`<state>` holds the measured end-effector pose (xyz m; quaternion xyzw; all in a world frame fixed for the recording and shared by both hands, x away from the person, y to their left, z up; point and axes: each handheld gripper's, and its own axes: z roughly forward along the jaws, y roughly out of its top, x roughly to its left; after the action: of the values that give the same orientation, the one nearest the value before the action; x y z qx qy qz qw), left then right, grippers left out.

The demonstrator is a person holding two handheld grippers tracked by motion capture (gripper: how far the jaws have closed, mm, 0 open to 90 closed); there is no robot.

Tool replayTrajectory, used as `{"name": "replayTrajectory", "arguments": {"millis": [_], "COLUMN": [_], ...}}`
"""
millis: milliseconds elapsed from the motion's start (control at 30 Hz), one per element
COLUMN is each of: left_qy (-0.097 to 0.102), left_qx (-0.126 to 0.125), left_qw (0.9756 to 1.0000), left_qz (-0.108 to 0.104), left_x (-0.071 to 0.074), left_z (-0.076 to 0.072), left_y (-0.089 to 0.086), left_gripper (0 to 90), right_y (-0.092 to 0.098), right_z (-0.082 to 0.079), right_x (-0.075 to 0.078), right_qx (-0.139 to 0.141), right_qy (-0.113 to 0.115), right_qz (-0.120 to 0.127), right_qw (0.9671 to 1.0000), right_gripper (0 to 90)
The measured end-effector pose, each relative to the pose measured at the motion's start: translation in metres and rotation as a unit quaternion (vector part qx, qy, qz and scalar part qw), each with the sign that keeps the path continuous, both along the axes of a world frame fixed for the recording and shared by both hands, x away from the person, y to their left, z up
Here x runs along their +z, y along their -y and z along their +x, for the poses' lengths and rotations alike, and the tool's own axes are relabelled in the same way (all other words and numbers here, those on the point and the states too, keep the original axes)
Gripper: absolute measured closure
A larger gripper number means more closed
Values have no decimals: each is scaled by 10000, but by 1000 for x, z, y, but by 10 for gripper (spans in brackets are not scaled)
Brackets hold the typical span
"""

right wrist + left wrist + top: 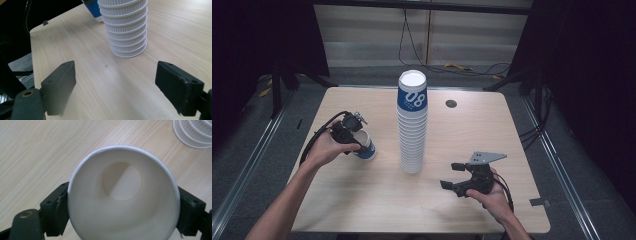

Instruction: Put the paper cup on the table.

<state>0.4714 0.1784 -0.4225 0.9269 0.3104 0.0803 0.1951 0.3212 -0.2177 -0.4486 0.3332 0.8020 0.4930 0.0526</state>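
Where the high view looks down on the table, left gripper at about 9 o'clock from the stack, clamped on a cup by the rim. Cup white inside, blue outside, tilted a little, its base at or just over the wood; cannot tell which. Stack upright at table centre, top cup blue with white digits, the rest ribbed white rims. Right gripper at about 4 o'clock from the stack, well apart from it, grey plate on top, fingers spread wide with nothing between.

Seen from the left gripper view, cup mouth-on, round bottom visible deep inside. Fingers pressed against the cup's outer wall at 9 and 3 o'clock, closed on it. Bare table behind; foot of the stack at 1 o'clock, apart from the cup.

Seen from the right gripper view, fingers wide apart at 8 and 4 o'clock, holding nothing, only table between. Stack at 12 o'clock, standing on the wood, near but untouched. Blue corner of the cup at 11 o'clock, just behind the stack.
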Motion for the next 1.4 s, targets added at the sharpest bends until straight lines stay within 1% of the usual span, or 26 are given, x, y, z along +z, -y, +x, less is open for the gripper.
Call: {"name": "replayTrajectory", "arguments": {"millis": [33, 67, 267, 300, 367, 433, 500, 567, 667, 733, 767, 833, 867, 900, 933, 967, 1000, 1033, 1100, 1133, 1200, 1233, 1267, 1300, 1333, 1400], "left_qy": [38, 33, 58, 63, 63, 134, 198, 267, 231, 191, 198, 135, 123, 98, 124, 116, 67, 89, 12, -6, 11, 25, 26, 26, 56, 119], "left_qx": [-9, 0, -25, -8, -4, -84, -87, -164, -127, -94, -154, -174, -99, -75, -48, -77, -93, -99, -156, -121, -52, -61, -26, -35, 21, -75], "left_qw": [10000, 10000, 10000, 10000, 10000, 9999, 9997, 9994, 9996, 9997, 9996, 9997, 9999, 9999, 9999, 9999, 9999, 9999, 9999, 9999, 9999, 10000, 10000, 10000, 10000, 9999], "left_qz": [-25, -59, -37, -71, -70, 19, 118, 137, 69, 72, 92, 57, -43, -52, -49, -26, -48, -81, -24, -57, -111, -59, -84, -43, -76, -30], "left_x": [0, -1, -1, -2, -2, -2, -2, -4, -5, -5, -4, -4, -6, -6, -7, -7, -8, -9, -11, -12, -14, -14, -15, -15, -16, -17], "left_z": [1, 2, 4, 4, 4, 3, 1, 2, 4, 5, 4, 4, 5, 6, 6, 6, 5, 4, 5, 5, 5, 5, 4, 4, 4, 4], "left_y": [1, 2, 5, 5, 6, 9, 13, 16, 17, 17, 16, 16, 15, 15, 15, 15, 16, 16, 15, 15, 14, 13, 13, 11, 11, 9], "left_gripper": [158, 159, 155, 152, 148, 149, 148, 145, 145, 143, 143, 144, 142, 141, 140, 139, 138, 136, 134, 133, 132, 132, 132, 132, 132, 132], "right_y": [0, 0, -1, -1, -1, -1, -1, -1, -2, -2, -1, -1, -1, -1, -2, -2, -2, -2, -3, -3, -2, -2, -2, -2, -2, -2], "right_z": [0, 0, 0, 0, 0, 0, 0, 0, 0, 0, 0, -1, 0, 0, 0, 0, -1, -1, -1, -1, -1, -1, -2, -2, -2, -2], "right_x": [0, 0, 0, 0, 0, 0, 0, 0, 0, 1, 1, 0, 0, 0, 0, 0, 0, 1, 0, 0, 0, 0, 1, 1, 1, 1], "right_qx": [13, 19, 45, 58, 57, 53, 46, 39, 65, 59, 63, 41, 41, 55, 55, 69, 75, 76, 78, 81, 91, 88, 86, 90, 90, 80], "right_qy": [2, -1, 22, 28, 16, 14, 19, 29, 41, 45, 52, 41, 41, 43, 48, 55, 63, 75, 56, 56, 80, 95, 106, 119, 126, 110], "right_qz": [-15, -9, 6, 7, 2, 10, 1, -3, -14, -19, -7, 5, 14, 6, 9, 10, 11, 3, 8, 1, 20, 19, 21, 27, 30, 22], "right_qw": [10000, 10000, 10000, 10000, 10000, 10000, 10000, 10000, 10000, 10000, 10000, 10000, 10000, 10000, 10000, 10000, 10000, 9999, 10000, 10000, 9999, 9999, 9999, 9999, 9999, 9999], "right_gripper": [172, 171, 166, 165, 165, 164, 163, 163, 163, 162, 156, 154, 154, 154, 154, 154, 154, 154, 154, 154, 155, 155, 156, 156, 156, 156]}}
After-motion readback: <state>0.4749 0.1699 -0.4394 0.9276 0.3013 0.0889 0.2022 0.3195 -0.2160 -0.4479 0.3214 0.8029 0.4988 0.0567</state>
